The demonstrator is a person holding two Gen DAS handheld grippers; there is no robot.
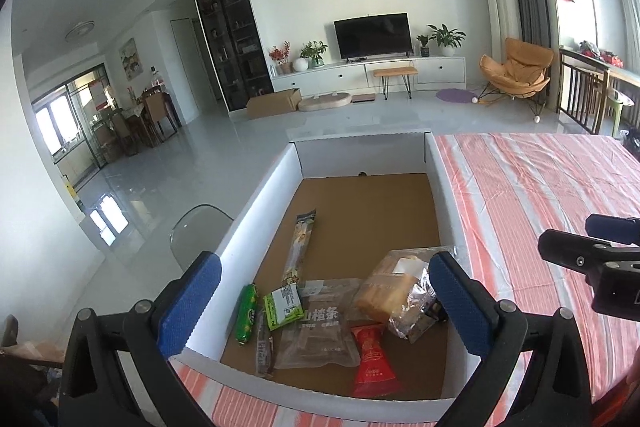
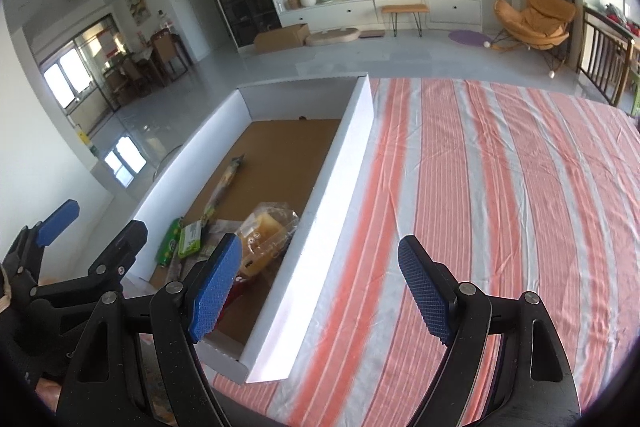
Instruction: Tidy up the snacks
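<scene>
A shallow white cardboard box [image 1: 256, 203] with a brown floor sits on the striped table. Several snacks lie at its near end: a bagged bread [image 1: 394, 287], a red packet [image 1: 374, 359], a clear hawthorn-strip bag [image 1: 320, 331], a green packet [image 1: 284, 307], a green tube [image 1: 247, 313] and a long stick snack [image 1: 298, 251]. My left gripper [image 1: 320, 303] is open and empty, hovering over these snacks. My right gripper [image 2: 324, 291] is open and empty above the box's right wall [image 2: 344, 195] and the cloth. The bread [image 2: 268, 231] also shows in the right wrist view.
A red and white striped cloth [image 2: 500, 187] covers the table to the right of the box. A clear chair back [image 1: 200, 227] stands left of the box. The living room lies beyond, with a TV unit [image 1: 372, 71] and an orange chair [image 1: 516, 71].
</scene>
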